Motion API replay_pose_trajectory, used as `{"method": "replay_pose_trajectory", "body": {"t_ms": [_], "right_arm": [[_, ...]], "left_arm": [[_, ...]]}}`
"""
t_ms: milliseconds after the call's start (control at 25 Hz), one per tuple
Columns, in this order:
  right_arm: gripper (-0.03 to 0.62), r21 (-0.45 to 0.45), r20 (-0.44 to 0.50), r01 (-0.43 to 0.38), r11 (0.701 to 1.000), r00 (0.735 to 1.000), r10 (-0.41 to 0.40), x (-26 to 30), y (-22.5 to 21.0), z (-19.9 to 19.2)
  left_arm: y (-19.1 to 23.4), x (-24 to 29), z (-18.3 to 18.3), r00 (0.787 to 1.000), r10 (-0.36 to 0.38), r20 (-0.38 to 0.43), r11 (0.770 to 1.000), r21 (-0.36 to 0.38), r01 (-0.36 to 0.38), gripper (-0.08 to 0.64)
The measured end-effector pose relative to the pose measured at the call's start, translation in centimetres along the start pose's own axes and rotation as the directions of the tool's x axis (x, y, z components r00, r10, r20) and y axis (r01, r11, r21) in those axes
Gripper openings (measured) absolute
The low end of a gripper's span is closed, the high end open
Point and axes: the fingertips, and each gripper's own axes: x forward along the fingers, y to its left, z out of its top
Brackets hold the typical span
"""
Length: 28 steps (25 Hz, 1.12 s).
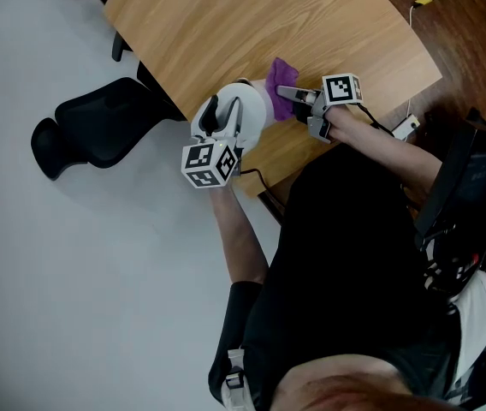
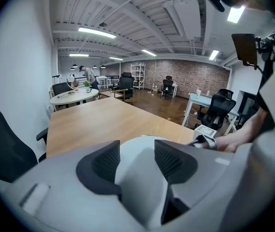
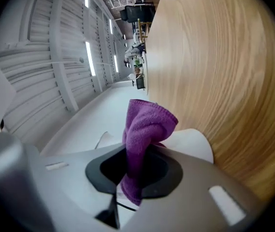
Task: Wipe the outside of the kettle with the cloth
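Right gripper [image 3: 135, 172] jaws clamp the folded purple terry cloth [image 3: 145, 125]; white rounded kettle body [image 3: 195, 143] just behind; light wooden tabletop [image 3: 215, 71] beyond.

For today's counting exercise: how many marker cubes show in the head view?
2. One cube sits on the left gripper at the white kettle; the other on the right gripper holding the purple cloth. None seem hidden.

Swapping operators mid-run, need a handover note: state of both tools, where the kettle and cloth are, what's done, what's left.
Left tool: closed on the kettle, which stands near the table edge.
Right tool: shut on the purple cloth, with the cloth at the kettle's side.
Done: both grasps made, cloth at the kettle.
Left: wipe round the outside. How much is already wiped cannot be told.
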Motion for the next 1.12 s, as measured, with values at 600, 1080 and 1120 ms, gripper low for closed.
{"method": "replay_pose_trajectory", "body": {"t_ms": [600, 1080, 1120], "right_arm": [[0.055, -0.224, -0.065, 0.278, 0.934, 0.952, -0.299, 1.6, -11.5, 3.1], [0.055, -0.103, -0.048, 0.19, 0.976, 0.979, -0.196, 1.4, -11.1, 1.1], [0.055, -0.09, -0.042, 0.139, 0.986, 0.989, -0.143, 1.2, -9.0, 1.0]], "left_arm": [[-0.2, -0.1, -0.2, 0.999, -0.046, 0.002, 0.999, 0.02, 0.046, 0.204], [2.5, 2.1, 1.7, 0.982, -0.191, -0.011, 0.974, 0.121, 0.191, 0.198], [2.7, 1.9, 1.8, 0.99, -0.144, -0.001, 0.985, 0.1, 0.143, 0.198]]}}
